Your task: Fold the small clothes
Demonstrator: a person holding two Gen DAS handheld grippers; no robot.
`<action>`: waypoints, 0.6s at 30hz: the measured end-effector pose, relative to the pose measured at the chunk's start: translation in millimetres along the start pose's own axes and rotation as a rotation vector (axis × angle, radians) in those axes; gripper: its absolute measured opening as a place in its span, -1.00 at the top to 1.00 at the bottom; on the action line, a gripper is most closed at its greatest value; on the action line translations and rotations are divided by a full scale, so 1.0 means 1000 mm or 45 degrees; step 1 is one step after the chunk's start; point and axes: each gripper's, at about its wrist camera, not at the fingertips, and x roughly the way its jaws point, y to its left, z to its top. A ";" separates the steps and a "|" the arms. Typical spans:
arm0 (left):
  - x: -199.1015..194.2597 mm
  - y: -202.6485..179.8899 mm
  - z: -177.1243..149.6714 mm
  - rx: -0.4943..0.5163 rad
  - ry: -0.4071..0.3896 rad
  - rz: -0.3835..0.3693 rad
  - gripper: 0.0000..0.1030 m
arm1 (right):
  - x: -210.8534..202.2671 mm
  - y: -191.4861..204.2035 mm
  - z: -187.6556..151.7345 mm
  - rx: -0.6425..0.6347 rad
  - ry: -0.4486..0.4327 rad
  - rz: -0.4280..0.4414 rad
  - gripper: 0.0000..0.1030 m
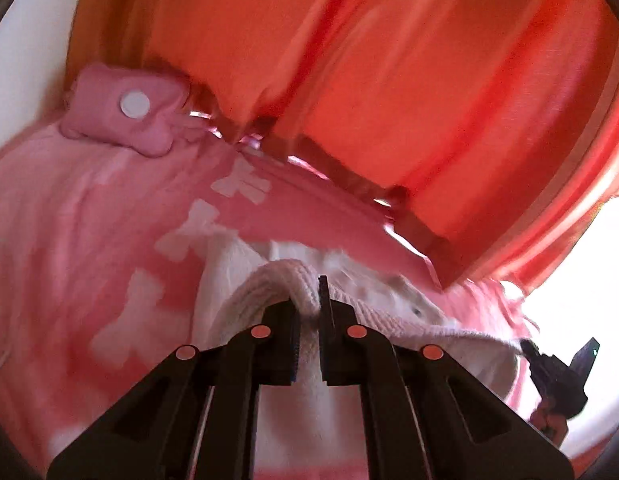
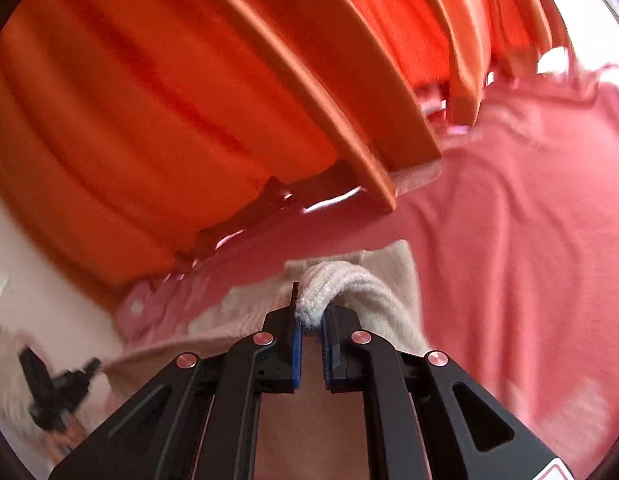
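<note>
Knit garment (image 1: 269, 284) above pink blanket (image 1: 89, 216), orange curtain (image 1: 349, 60) behind

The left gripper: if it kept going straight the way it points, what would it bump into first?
Already clamped on the white knit, the left gripper would probably push it into the pink blanket just beyond, before reaching the orange curtain. Blur makes depth uncertain.

Orange curtains (image 1: 389, 60) hanging behind a bed draped in a pink blanket (image 1: 69, 220). Bright daylight at the edges.
</note>
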 end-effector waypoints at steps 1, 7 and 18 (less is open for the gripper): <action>0.022 0.009 0.003 -0.032 0.004 0.020 0.88 | 0.020 -0.004 0.003 0.031 0.028 -0.005 0.85; 0.103 0.052 -0.007 -0.166 0.079 0.078 0.88 | 0.093 -0.021 0.003 0.099 0.103 -0.109 0.81; 0.093 0.040 0.005 -0.006 -0.044 0.219 -0.42 | 0.059 -0.016 0.021 -0.049 -0.101 -0.206 -0.09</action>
